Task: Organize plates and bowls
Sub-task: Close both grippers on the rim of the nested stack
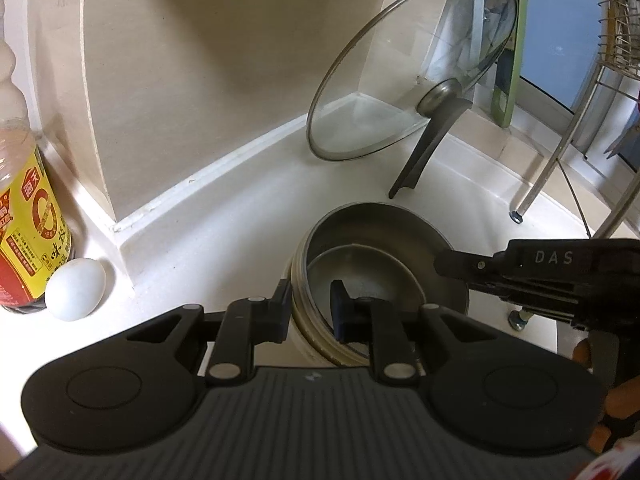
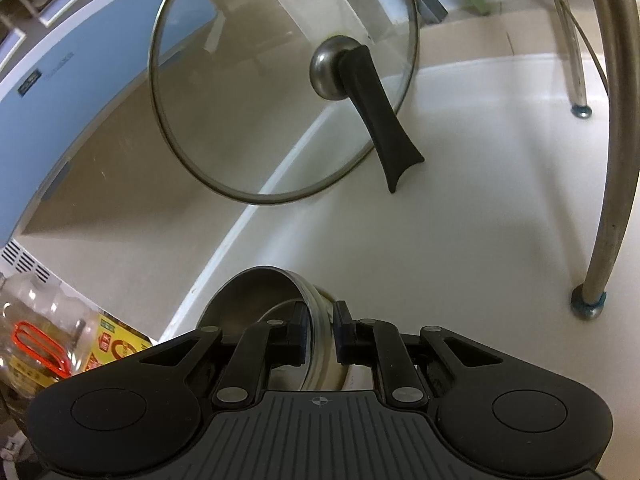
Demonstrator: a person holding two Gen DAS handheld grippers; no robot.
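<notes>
A stack of nested steel bowls (image 1: 380,240) stands on the white counter, a smaller bowl inside a larger one. My left gripper (image 1: 312,308) is shut on the stack's near-left rim, one finger outside the wall and one inside. From the right, my right gripper (image 1: 444,266) reaches onto the opposite rim. In the right wrist view the bowls (image 2: 256,292) sit low in the middle, and the right gripper (image 2: 322,332) is shut on their banded rim, which passes between its pads.
A glass lid (image 1: 412,68) (image 2: 280,80) with a black handle leans against the corner wall behind the bowls. An egg (image 1: 76,290) and a sauce bottle (image 1: 28,232) stand at the left. Dish rack legs (image 1: 540,184) (image 2: 608,200) rise at the right, with a green board (image 1: 508,60) behind.
</notes>
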